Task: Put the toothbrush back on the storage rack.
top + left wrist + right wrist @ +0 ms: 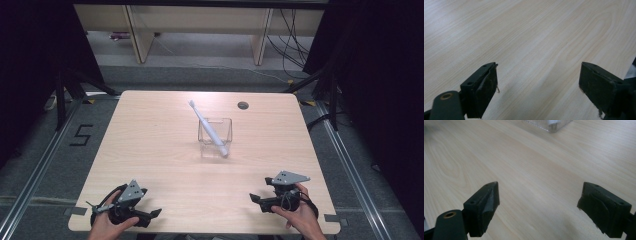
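Note:
A clear square plastic cup (215, 136) stands near the middle of the wooden table (150, 150). A white toothbrush (207, 128) leans in it, head up and pointing to the far left. The cup's base (549, 124) shows at the top of the right gripper view. My left gripper (152, 216) rests at the table's front left, held by a hand, jaws wide apart over bare wood (536, 92). My right gripper (255, 200) sits at the front right, also held by a hand, jaws wide apart with nothing between them (539, 210).
A small dark round hole (243, 105) sits in the table's far right part. Wooden furniture legs (140, 35) and cables (290, 40) lie on the floor beyond the table. Black frames stand at both sides.

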### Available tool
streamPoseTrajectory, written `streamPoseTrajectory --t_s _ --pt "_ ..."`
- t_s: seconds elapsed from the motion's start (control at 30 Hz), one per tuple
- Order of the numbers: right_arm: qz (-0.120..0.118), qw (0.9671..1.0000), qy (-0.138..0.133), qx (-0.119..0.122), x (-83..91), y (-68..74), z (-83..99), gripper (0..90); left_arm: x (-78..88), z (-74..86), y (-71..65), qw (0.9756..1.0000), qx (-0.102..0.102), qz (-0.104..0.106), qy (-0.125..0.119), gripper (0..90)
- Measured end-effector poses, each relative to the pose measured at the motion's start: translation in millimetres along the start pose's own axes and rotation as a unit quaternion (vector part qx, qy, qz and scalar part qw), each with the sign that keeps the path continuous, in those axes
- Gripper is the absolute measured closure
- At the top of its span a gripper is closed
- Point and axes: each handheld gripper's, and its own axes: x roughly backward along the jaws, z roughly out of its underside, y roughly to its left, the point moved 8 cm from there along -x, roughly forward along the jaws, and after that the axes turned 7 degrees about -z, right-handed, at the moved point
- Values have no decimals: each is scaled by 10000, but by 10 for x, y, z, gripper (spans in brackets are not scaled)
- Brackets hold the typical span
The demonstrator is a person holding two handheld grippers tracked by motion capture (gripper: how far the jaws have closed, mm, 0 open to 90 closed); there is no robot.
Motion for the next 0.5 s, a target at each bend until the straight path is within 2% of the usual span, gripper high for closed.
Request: streamPoseTrajectory --t_s 0.03,0.07,0.1,0.13,0.17,0.2,0.23,0.27,0.33,0.37,0.4,0.43,0.47,0.5 --pt "10 10000 24 30 -1 -6 11 166 -1 1 1 10000 3 -2 2 150" --pt "33 9999 48 -128 4 11 31 166 -2 3 2 10000 10 -8 5 149" --pt "-12 10000 61 14 0 -3 38 166 -4 -1 -14 10000 75 28 -31 149" --pt "47 10000 50 -47 1 0 52 166 -5 3 -3 10000 39 -3 -9 149" --pt "45 9999 112 -1 5 5 68 166 -5 3 -2 10000 32 0 -3 149" --pt "16 9999 130 -55 -2 23 81 166 -3 4 1 10000 7 -3 12 150" --pt "-3 9999 136 71 -6 10 84 166 -5 1 -2 10000 11 -5 0 149" --pt "-26 9998 149 85 -15 17 94 165 -4 1 -7 10000 11 10 -2 150" --pt "-23 9997 234 106 -11 33 117 166 -5 2 -6 10000 -1 8 2 150" --pt "-16 9997 247 -2 -13 56 131 166 -6 3 -7 10000 8 7 2 150" --pt "26 9996 264 52 -11 48 136 166 -6 4 -6 10000 -2 9 7 149" --pt "-46 9997 222 102 -16 59 136 165 -1 9 1 10000 -57 9 40 150" --pt "-130 9996 229 31 -23 80 147 166 -1 9 1 10000 -56 9 38 149" --pt "-123 9996 231 45 -24 88 153 166 0 8 2 10000 -57 8 38 149"
